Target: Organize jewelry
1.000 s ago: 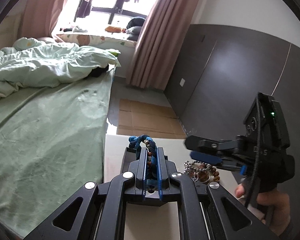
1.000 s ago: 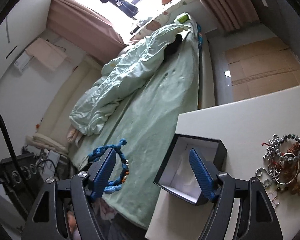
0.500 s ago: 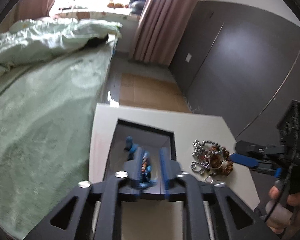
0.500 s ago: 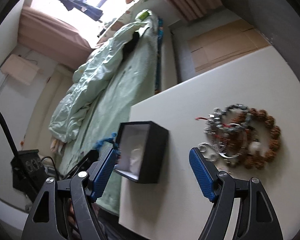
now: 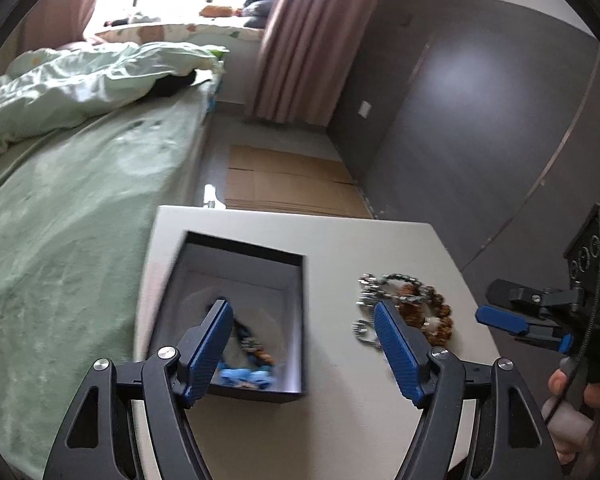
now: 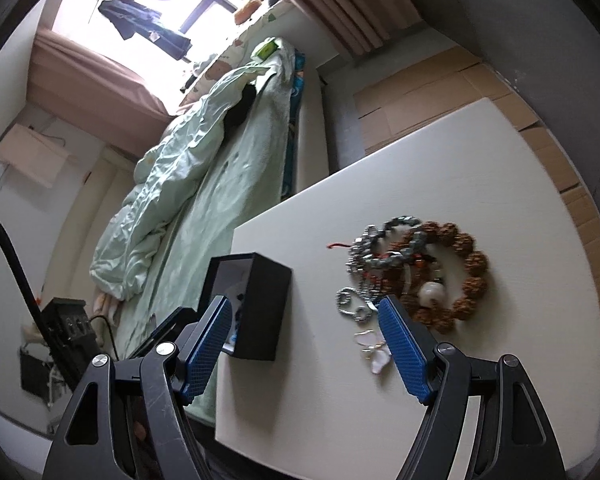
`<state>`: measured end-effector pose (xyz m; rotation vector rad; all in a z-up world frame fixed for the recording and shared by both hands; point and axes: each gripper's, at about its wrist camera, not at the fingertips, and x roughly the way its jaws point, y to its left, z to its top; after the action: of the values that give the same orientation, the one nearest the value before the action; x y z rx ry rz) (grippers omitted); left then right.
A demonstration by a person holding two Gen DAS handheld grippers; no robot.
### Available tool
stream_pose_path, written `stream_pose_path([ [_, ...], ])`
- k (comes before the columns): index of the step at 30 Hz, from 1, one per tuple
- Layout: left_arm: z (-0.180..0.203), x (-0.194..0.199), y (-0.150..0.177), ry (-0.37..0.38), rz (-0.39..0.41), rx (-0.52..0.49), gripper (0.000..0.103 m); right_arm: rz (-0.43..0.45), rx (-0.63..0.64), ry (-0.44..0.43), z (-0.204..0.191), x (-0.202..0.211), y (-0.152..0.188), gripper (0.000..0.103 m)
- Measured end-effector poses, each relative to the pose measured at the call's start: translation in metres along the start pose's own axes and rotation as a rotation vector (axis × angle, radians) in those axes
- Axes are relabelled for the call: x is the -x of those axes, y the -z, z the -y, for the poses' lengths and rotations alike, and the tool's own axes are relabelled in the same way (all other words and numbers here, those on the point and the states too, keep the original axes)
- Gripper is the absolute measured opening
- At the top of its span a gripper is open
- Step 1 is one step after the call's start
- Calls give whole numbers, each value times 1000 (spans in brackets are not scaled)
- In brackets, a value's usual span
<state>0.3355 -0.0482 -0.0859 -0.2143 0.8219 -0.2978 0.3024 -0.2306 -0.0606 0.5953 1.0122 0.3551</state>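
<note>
On my desk point(image 5: 340, 420) the black box point(image 5: 296, 320) holds the blue beaded bracelet point(image 5: 248, 360); my left claw point(image 5: 302, 354) has just been opening, nothing between. Right claw point(image 6: 304, 346) gapes empty near the bracelet pile point(image 6: 416, 272), unsorted.

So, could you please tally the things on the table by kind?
Box: 1
Bracelets: 3 (blue bracelet in the box, brown bracelet, silver bracelet)
Chain: 1
Flower piece: 1
Total: 6, though the tangled heap may hide more.
</note>
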Motion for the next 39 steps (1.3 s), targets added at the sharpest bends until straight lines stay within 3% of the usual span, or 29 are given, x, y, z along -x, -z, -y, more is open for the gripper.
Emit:
stream_pose_path([
  [20, 86, -53, 2, 98, -71, -168, 72, 108, -200, 7, 90, 48, -3, 76],
  [25, 108, -77, -3, 118, -114, -246, 56, 127, -226, 3, 100, 52, -7, 76],
  [31, 132, -110, 2, 118, -180, -347, 56, 107, -268, -1, 114, 41, -9, 74],
  [35, 140, -125, 7, 68, -189, -398, 52, 100, -289, 4, 120, 37, -10, 71],
  [37, 142, -133, 8, 42, -197, -419, 42, 99, -293, 5, 120, 35, -11, 71],
  [39, 141, -139, 8, 18, -203, -421, 39, 100, -292, 11, 120, 34, -12, 71],
])
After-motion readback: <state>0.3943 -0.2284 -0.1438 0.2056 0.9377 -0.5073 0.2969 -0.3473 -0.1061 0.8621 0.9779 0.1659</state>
